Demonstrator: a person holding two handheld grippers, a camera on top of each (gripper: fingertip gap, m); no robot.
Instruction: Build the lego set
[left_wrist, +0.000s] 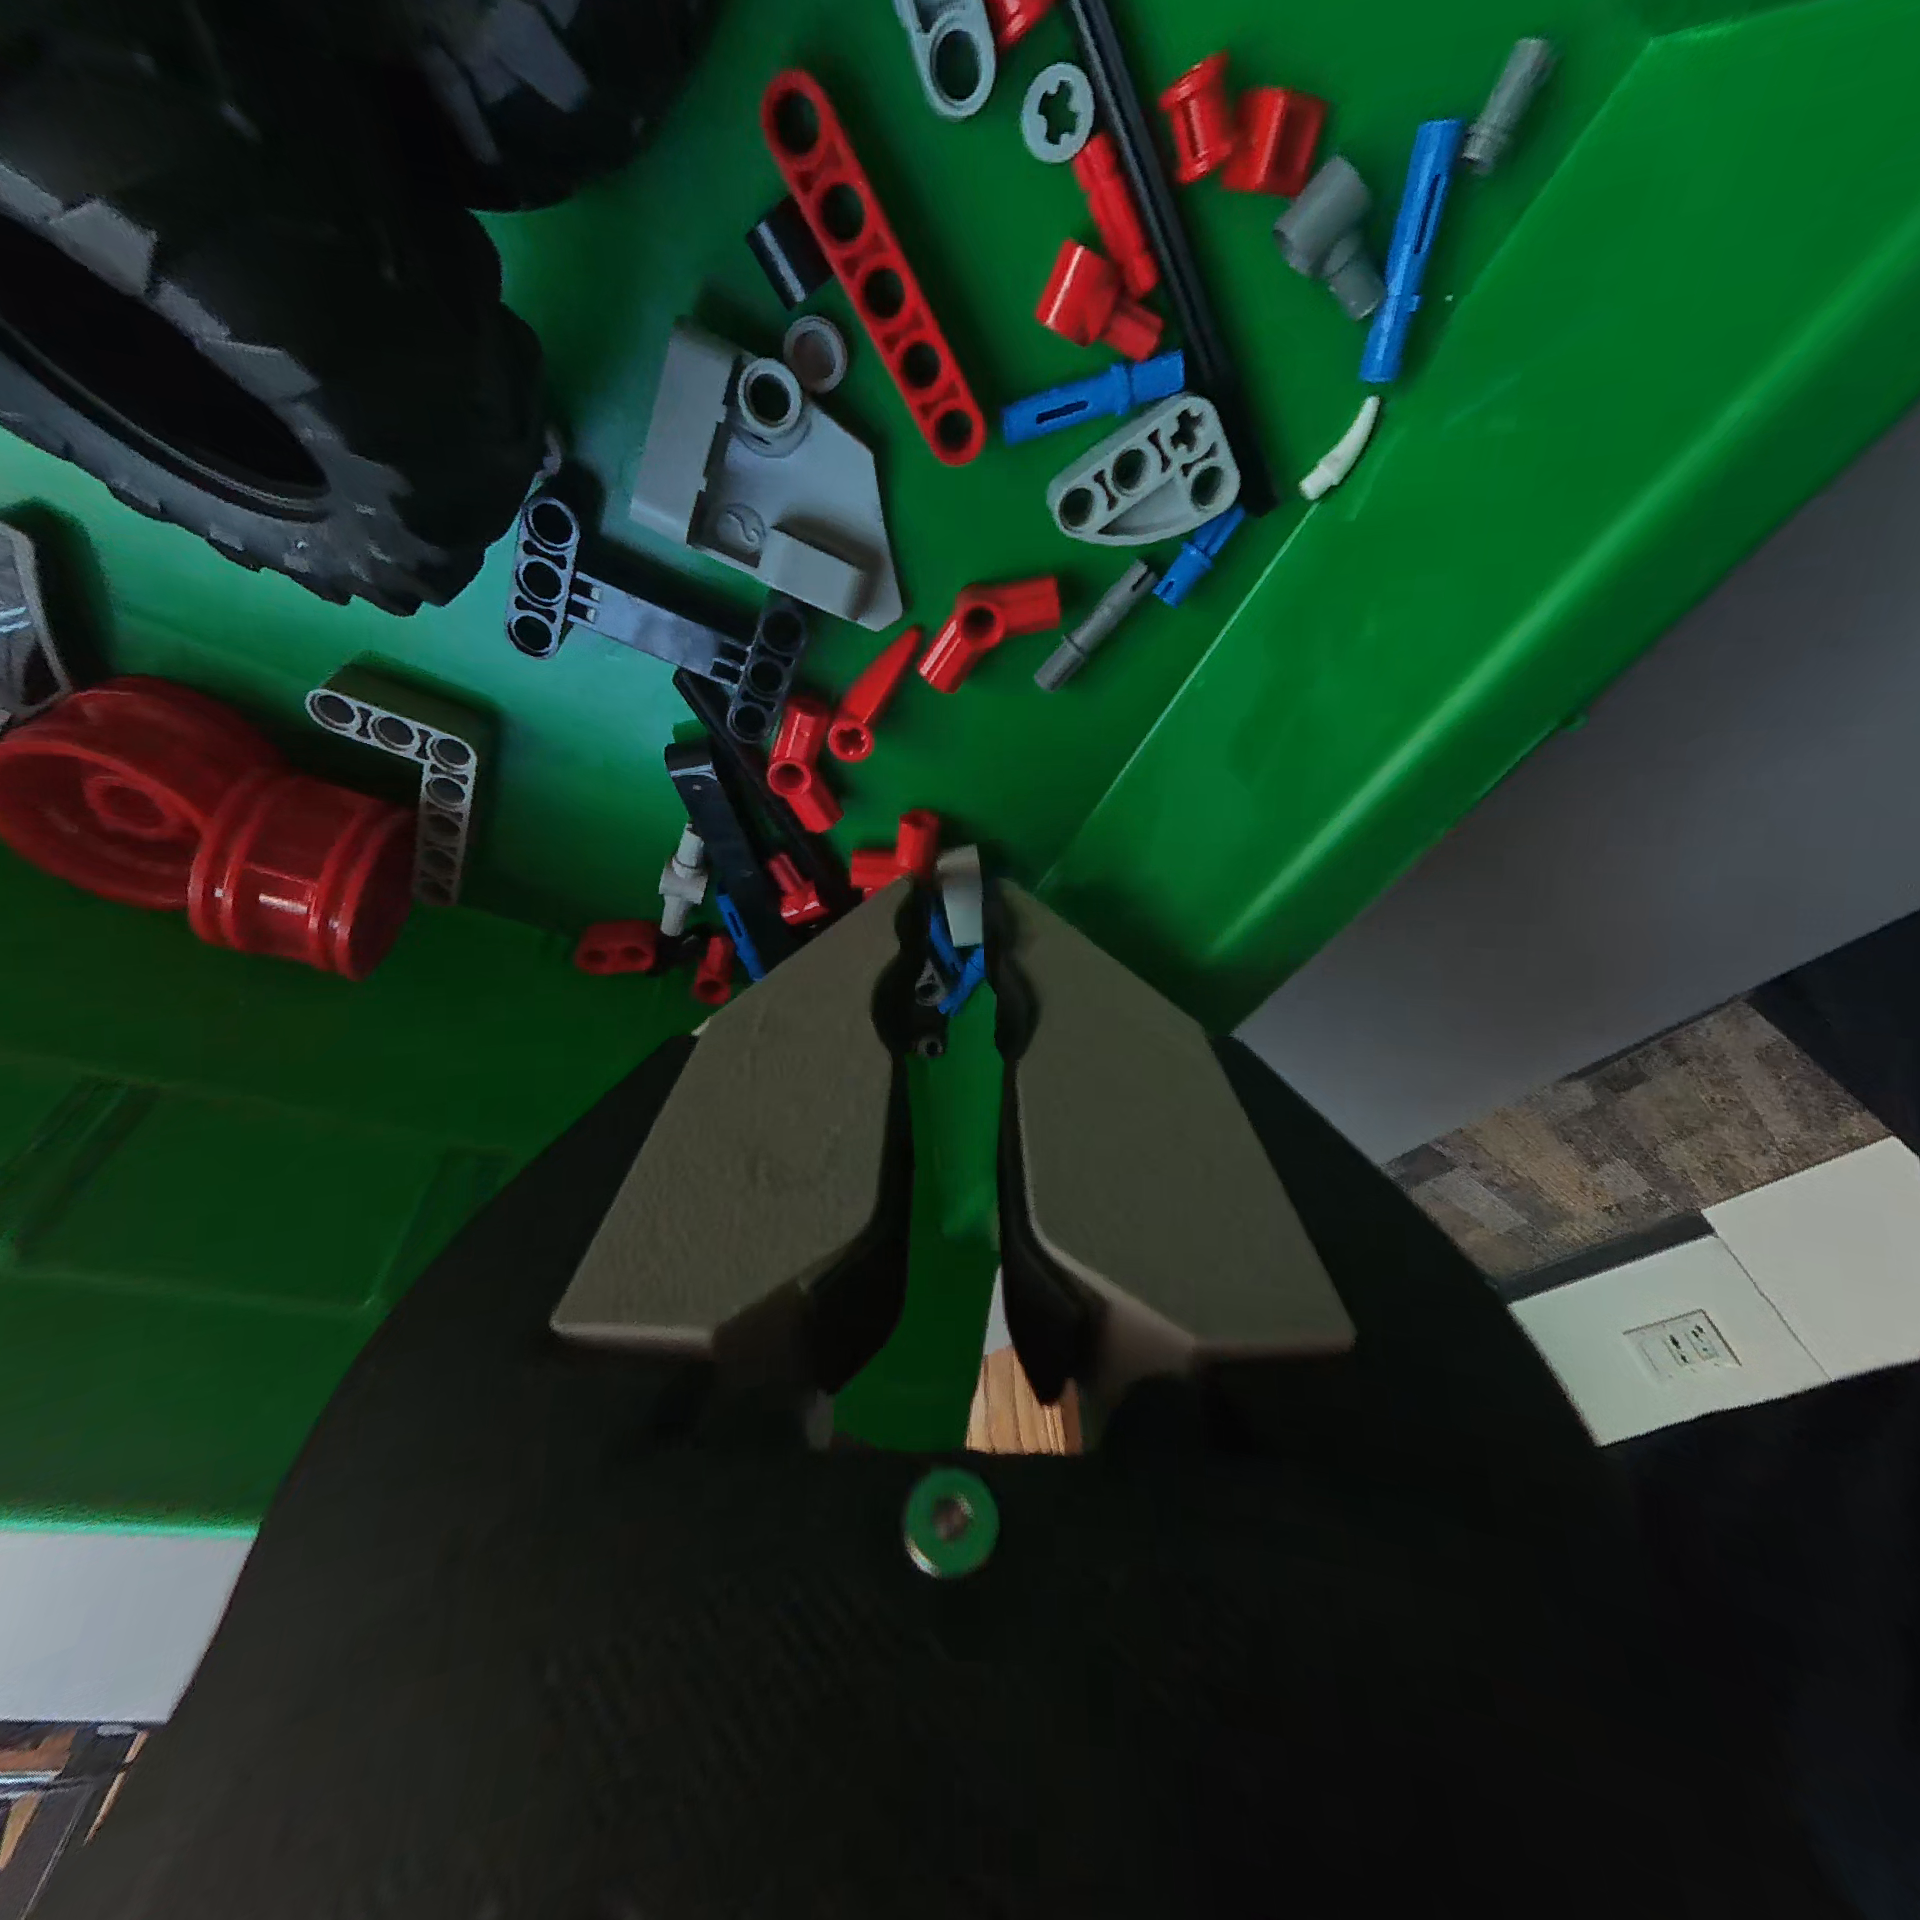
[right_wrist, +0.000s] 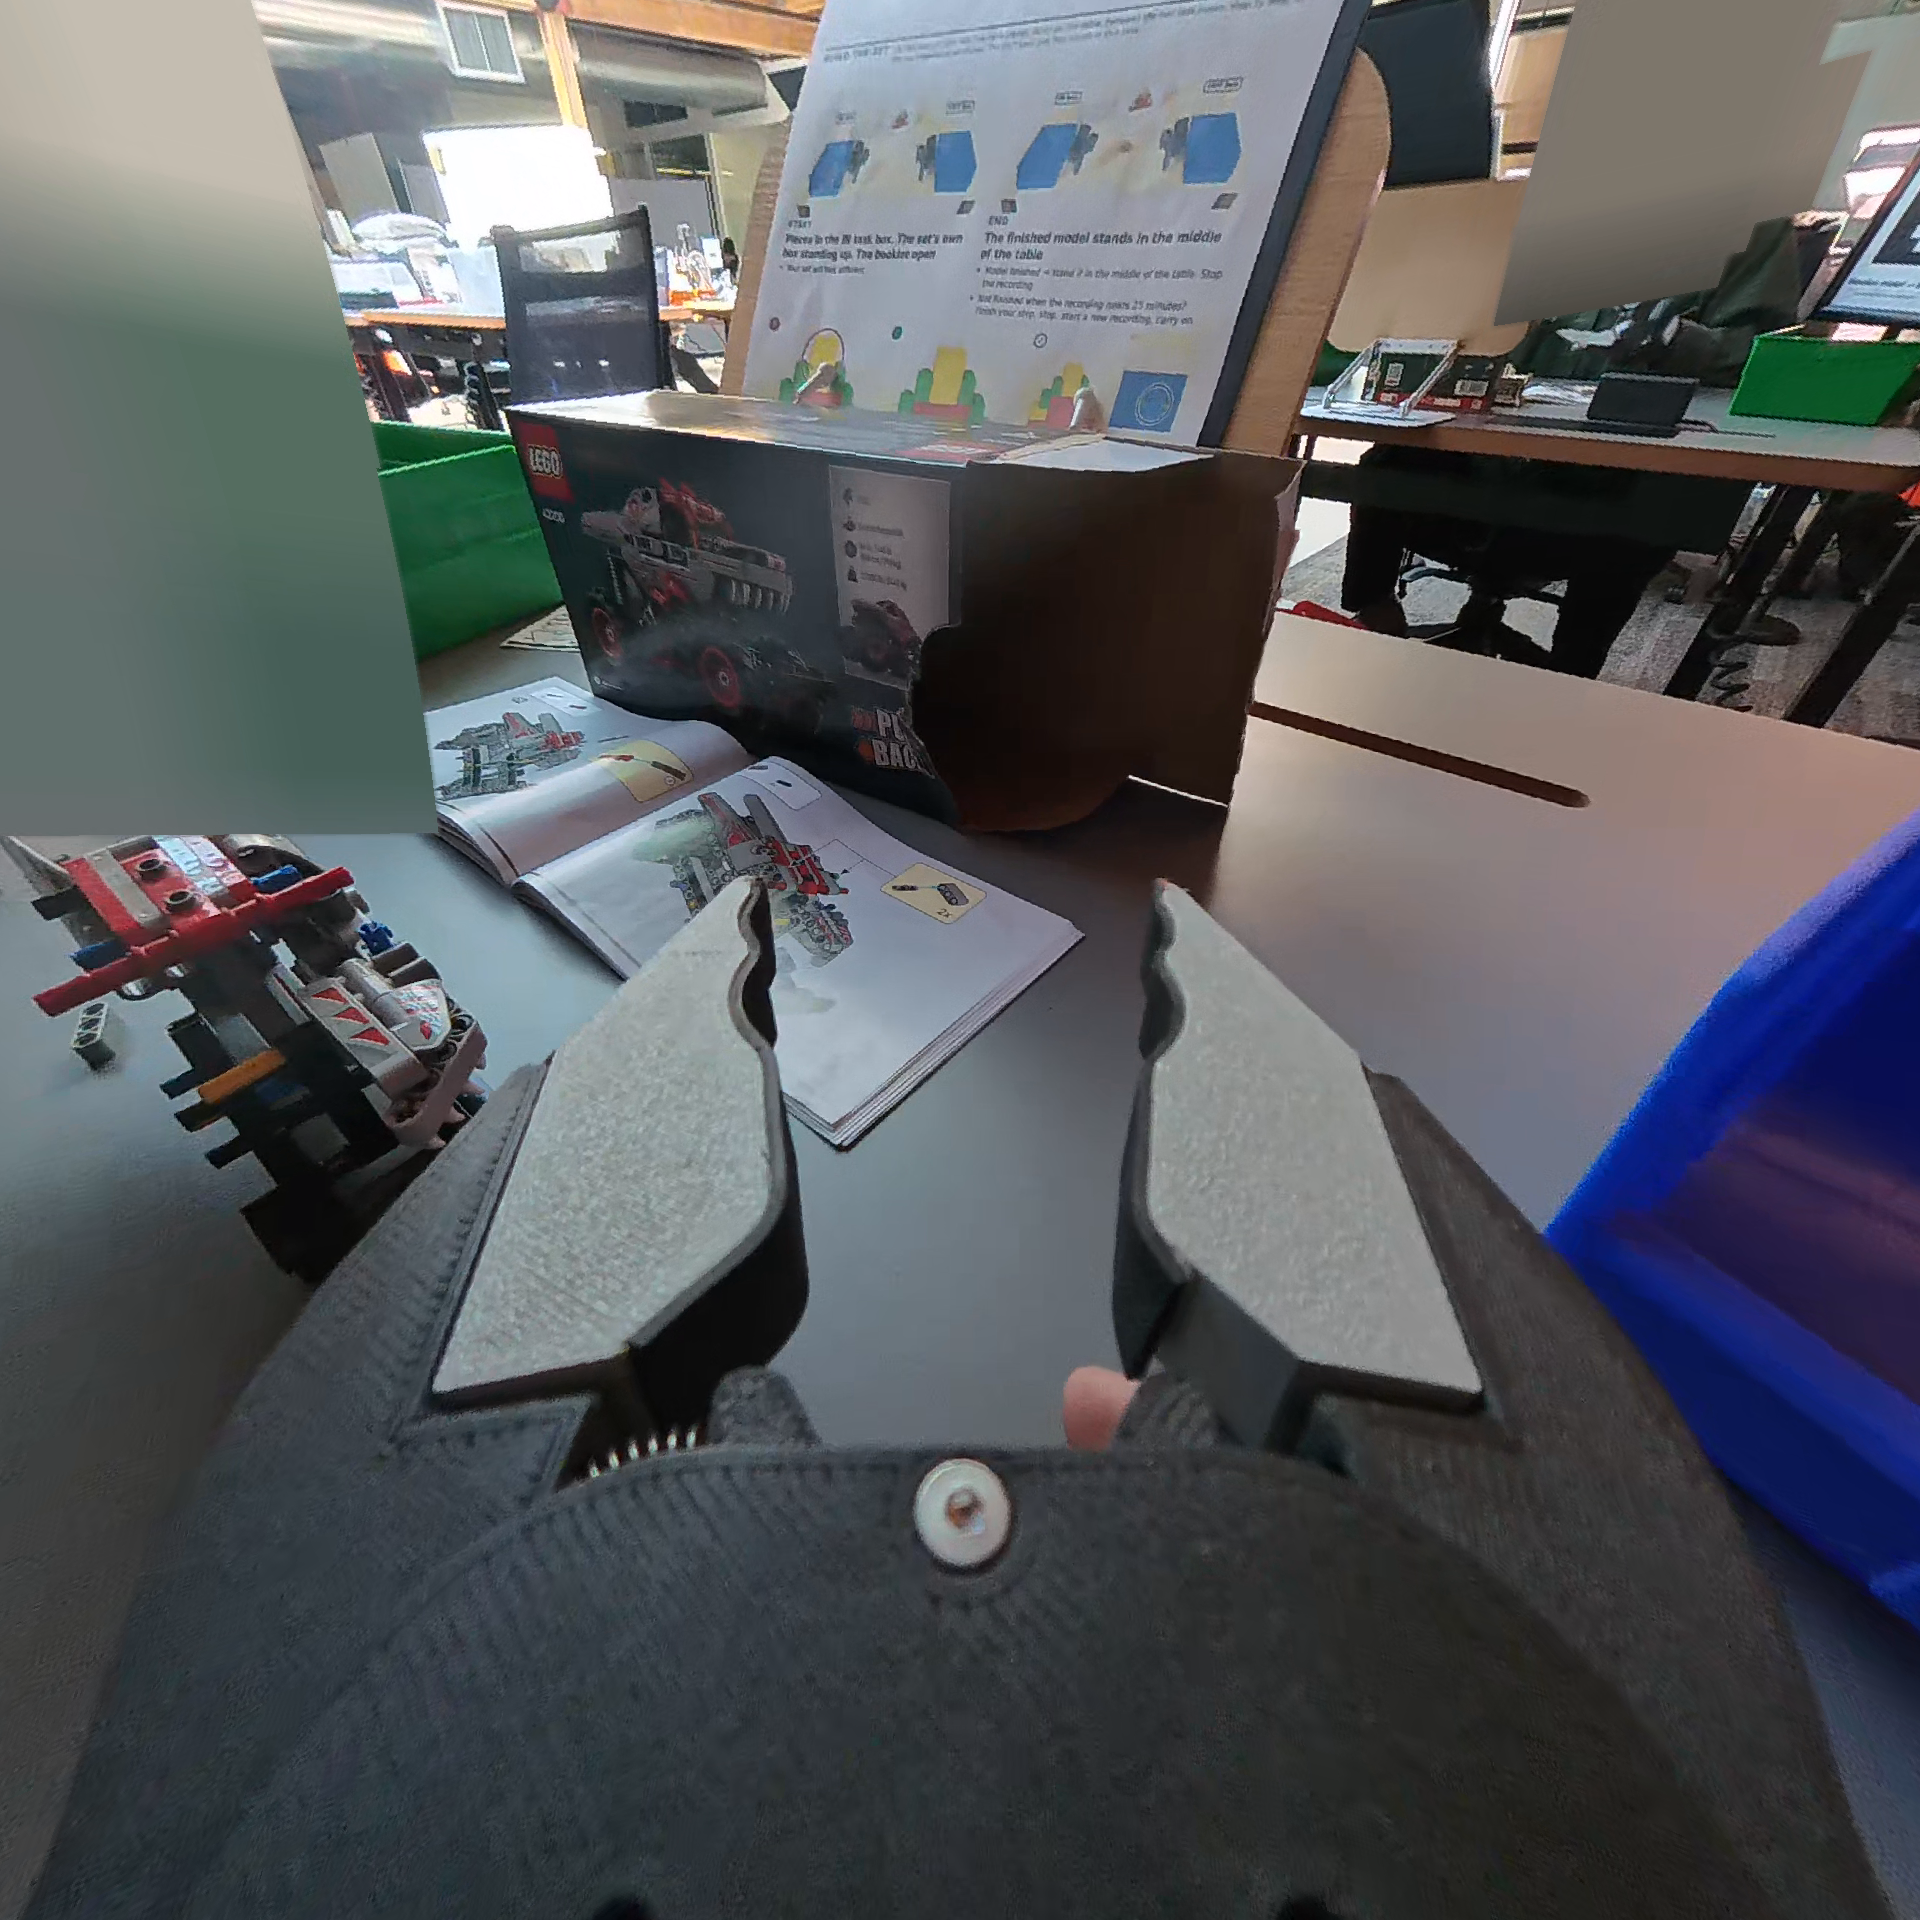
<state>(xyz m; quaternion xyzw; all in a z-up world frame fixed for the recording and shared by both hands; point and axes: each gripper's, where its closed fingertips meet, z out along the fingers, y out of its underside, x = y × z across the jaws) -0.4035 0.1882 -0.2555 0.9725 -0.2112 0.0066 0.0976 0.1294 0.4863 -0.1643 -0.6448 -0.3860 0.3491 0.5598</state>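
In the left wrist view my left gripper (left_wrist: 948, 902) hangs over a green bin (left_wrist: 1455, 623) of loose lego parts. Its jaws stand a narrow gap apart, tips at a pile of small red, blue and black pins (left_wrist: 800, 831). A light grey piece (left_wrist: 964, 896) sits at the tips; whether it is gripped I cannot tell. In the right wrist view my right gripper (right_wrist: 961, 909) is open and empty above the dark table (right_wrist: 1351, 987). The partly built red and grey model (right_wrist: 260, 997) stands to its left. The open instruction booklet (right_wrist: 914, 966) lies just ahead.
The bin also holds black tyres (left_wrist: 239, 343), a red wheel hub (left_wrist: 208, 831), a red beam (left_wrist: 873, 270) and a grey panel (left_wrist: 769, 488). The set's box (right_wrist: 831, 582) and an instruction sheet (right_wrist: 1039, 208) stand behind the booklet. A blue bin (right_wrist: 1766, 1195) is at the right. My hands' fingertips stand some 60 centimetres from each other.
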